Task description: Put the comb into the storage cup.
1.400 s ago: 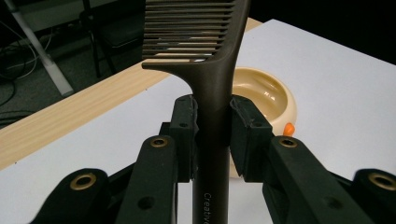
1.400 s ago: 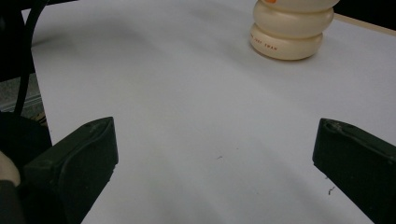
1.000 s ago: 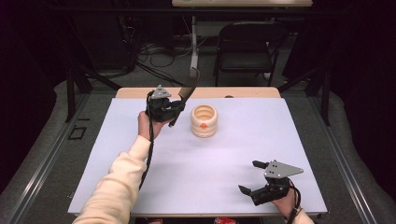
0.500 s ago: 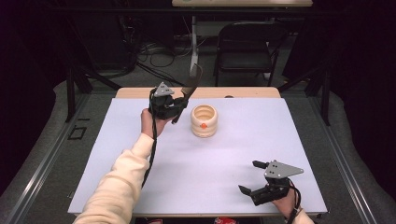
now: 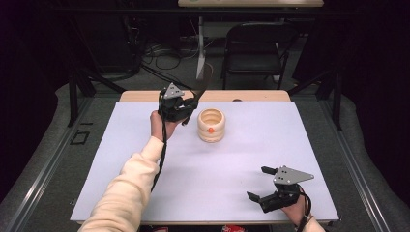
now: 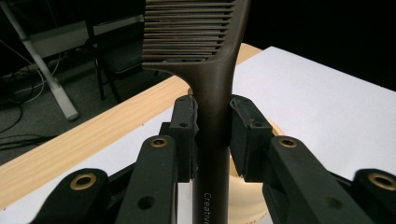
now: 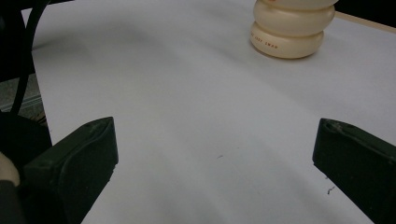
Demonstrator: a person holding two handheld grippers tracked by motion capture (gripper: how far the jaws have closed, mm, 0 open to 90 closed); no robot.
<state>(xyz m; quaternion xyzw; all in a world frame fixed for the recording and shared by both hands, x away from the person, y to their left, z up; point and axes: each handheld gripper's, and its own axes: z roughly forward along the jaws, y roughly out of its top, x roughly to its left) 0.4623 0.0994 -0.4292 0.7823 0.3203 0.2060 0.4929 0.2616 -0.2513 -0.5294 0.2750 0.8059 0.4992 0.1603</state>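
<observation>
A dark brown comb (image 5: 204, 81) stands almost upright, teeth end up, above the table's far edge. My left gripper (image 5: 190, 102) is shut on its handle, and in the left gripper view both pads press the comb (image 6: 212, 70) just below the teeth. A cream ribbed cup (image 5: 211, 125) with an orange dot stands on the white sheet just right of that gripper, and its rim (image 6: 247, 196) lies under the jaws. My right gripper (image 5: 256, 182) rests near the front right corner, open with nothing between its jaws (image 7: 215, 149). The cup (image 7: 289, 32) stands far ahead of it.
A white sheet (image 5: 217, 188) covers the table, with a bare wooden strip (image 5: 145, 95) along the far edge. Behind the table are a dark chair (image 5: 254, 43), cables on the floor and a desk leg. Metal frame rails run along both sides.
The left gripper has shifted slightly up and toward the cup with the comb, which now stands a bit more upright. The right gripper has stayed still.
</observation>
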